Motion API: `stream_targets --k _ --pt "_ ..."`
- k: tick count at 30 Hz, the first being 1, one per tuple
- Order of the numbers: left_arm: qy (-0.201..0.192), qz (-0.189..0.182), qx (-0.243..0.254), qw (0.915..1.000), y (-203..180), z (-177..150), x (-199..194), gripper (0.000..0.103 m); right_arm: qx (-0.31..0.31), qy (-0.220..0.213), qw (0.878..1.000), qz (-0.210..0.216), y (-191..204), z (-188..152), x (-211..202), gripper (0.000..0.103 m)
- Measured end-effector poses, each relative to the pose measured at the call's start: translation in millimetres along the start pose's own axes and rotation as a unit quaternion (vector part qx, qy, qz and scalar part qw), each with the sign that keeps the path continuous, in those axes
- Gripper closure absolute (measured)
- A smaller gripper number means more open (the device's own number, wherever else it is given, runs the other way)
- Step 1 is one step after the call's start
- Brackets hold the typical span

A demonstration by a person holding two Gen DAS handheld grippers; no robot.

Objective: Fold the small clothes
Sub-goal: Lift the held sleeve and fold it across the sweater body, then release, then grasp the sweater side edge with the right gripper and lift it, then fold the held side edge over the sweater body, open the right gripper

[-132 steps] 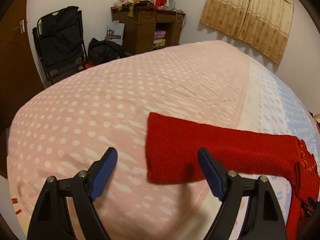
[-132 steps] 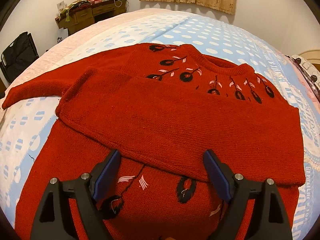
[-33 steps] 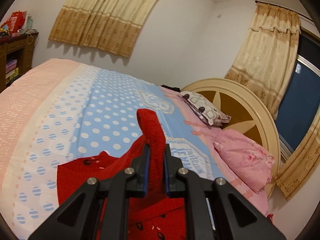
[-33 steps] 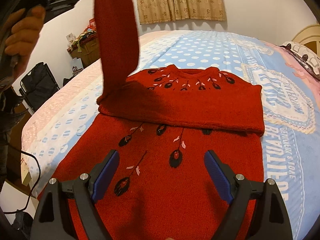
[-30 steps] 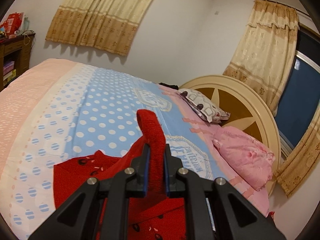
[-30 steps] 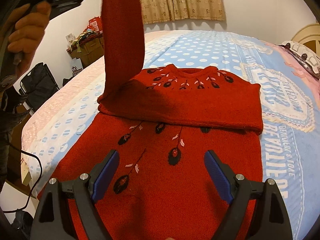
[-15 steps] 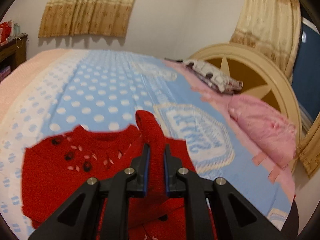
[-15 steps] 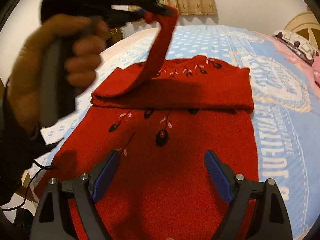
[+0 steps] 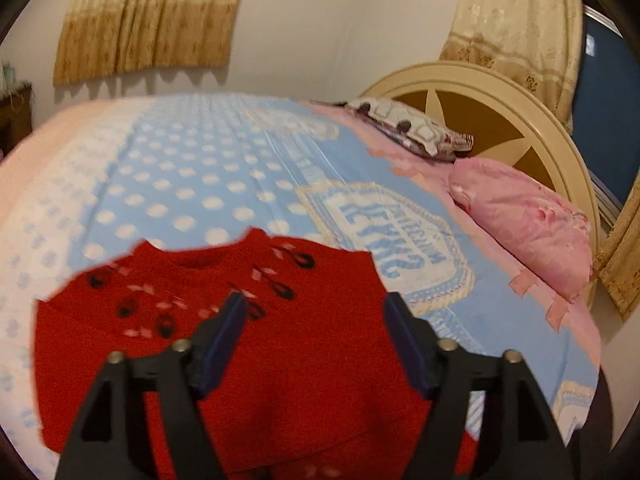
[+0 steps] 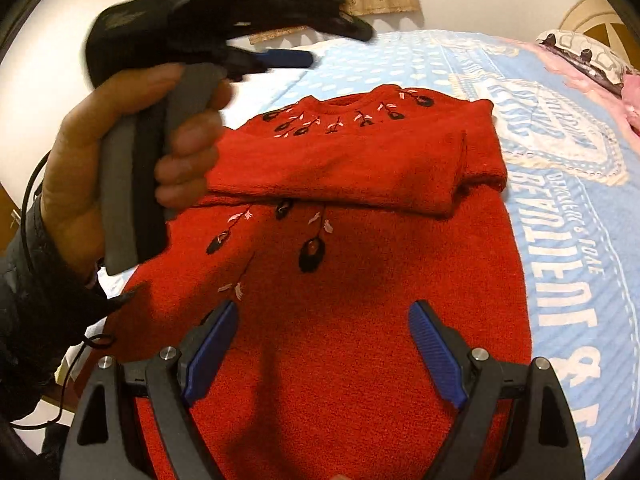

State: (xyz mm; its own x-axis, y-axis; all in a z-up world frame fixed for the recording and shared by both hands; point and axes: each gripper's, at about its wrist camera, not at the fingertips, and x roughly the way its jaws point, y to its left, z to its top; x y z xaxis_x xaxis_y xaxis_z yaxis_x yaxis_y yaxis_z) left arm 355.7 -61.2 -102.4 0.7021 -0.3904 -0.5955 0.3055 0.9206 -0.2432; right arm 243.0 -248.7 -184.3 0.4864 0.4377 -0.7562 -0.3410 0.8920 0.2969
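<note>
A red knitted sweater (image 10: 360, 300) with black and pink flower stitching lies flat on the bed, both sleeves (image 10: 340, 172) folded across its chest. My left gripper (image 9: 316, 320) is open and empty, hovering above the folded sleeves of the sweater (image 9: 312, 360). In the right wrist view the left gripper (image 10: 296, 56) is held by a hand above the sweater's left shoulder. My right gripper (image 10: 324, 344) is open and empty over the sweater's lower body.
The bed has a blue dotted cover (image 9: 180, 184) with a printed emblem (image 10: 560, 148). A pink pillow (image 9: 524, 224) and a patterned pillow (image 9: 408, 128) lie by the round headboard (image 9: 500, 108). Curtains (image 9: 148, 16) hang on the wall.
My left gripper has opened and let go of the sleeve, which now lies across the sweater's chest. The left gripper has come down over the sweater. The right gripper stays open.
</note>
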Motion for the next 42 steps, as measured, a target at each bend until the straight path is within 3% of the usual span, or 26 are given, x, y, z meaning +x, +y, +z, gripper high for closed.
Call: stream_targets --k 3,7,11,16,19,24,26,28,30,31,37,42 --pt "-0.010 0.043 0.033 0.9985 19 -11 -22 0.023 0.005 -0.001 1.000 0.000 -2 2 -1 0.016" --pt "-0.003 0.144 0.067 0.9873 60 -45 -49 0.023 0.015 -0.010 1.000 0.006 -7 8 -11 0.016" --pt "0.013 0.199 0.042 0.9790 105 -80 -69 0.023 0.048 -0.001 0.999 -0.007 -28 26 -13 0.016" --pt "0.038 0.190 -0.030 0.9806 147 -100 -67 0.020 0.112 -0.010 0.993 -0.027 -62 59 -6 0.016" --pt "0.036 0.187 -0.050 0.9804 155 -104 -63 0.020 0.106 -0.003 0.993 -0.043 -63 77 7 0.030" --pt "0.061 0.161 -0.046 0.9839 155 -118 -54 0.018 0.090 0.038 0.992 -0.075 -62 86 34 0.040" --pt "0.068 0.159 -0.043 0.9839 157 -122 -52 0.016 0.092 0.060 0.991 -0.082 -67 86 45 0.055" --pt "0.086 0.161 -0.044 0.9821 159 -125 -44 0.010 0.106 0.071 0.989 -0.073 -74 85 55 0.063" --pt "0.098 0.159 -0.060 0.9806 165 -127 -39 0.008 0.105 0.066 0.990 -0.068 -75 85 57 0.087" --pt "0.098 0.156 -0.066 0.9807 167 -128 -40 0.007 0.099 0.067 0.990 -0.072 -73 86 56 0.090" --pt "0.090 0.159 -0.089 0.9791 173 -129 -45 0.005 0.052 0.000 0.994 -0.095 -51 94 23 0.094" --pt "0.070 0.154 -0.149 0.9742 193 -128 -54 0.005 0.032 -0.031 0.992 -0.115 -49 101 3 0.094"
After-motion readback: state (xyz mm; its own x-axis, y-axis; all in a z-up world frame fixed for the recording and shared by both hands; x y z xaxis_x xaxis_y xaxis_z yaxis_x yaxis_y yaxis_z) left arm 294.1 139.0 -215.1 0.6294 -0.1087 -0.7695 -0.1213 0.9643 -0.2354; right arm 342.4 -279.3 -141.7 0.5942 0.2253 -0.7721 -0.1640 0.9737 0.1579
